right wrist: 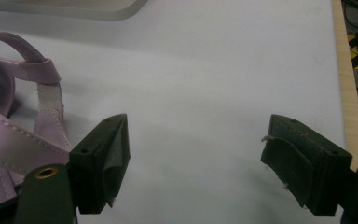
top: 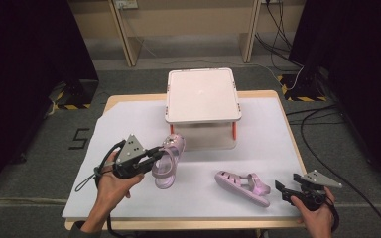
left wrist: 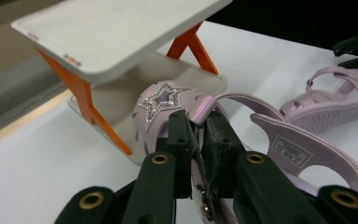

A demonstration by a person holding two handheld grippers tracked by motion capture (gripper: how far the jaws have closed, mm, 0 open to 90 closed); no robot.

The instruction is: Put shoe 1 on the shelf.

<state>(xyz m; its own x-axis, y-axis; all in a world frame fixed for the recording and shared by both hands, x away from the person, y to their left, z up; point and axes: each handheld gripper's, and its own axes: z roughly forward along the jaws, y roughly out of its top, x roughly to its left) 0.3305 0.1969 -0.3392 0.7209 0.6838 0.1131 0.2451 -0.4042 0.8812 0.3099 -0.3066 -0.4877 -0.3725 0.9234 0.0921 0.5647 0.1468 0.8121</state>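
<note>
Left gripper (left wrist: 193, 135) pinches sandal (left wrist: 177, 109); star visible close-up.

A: What is around the bench (top: 278, 106)?

B: A grey carpet floor (top: 25, 173). A white sheet (top: 258, 148) covers the bench top, and a wooden edge shows at the far and right sides.

A: And behind it?

B: A beige wall with pale wooden posts (top: 121, 29). Black cables (top: 322, 163) run on the floor at the right. Yellow-black tape (top: 69, 105) marks the floor at far left and far right. Both sides are very dark.
</note>
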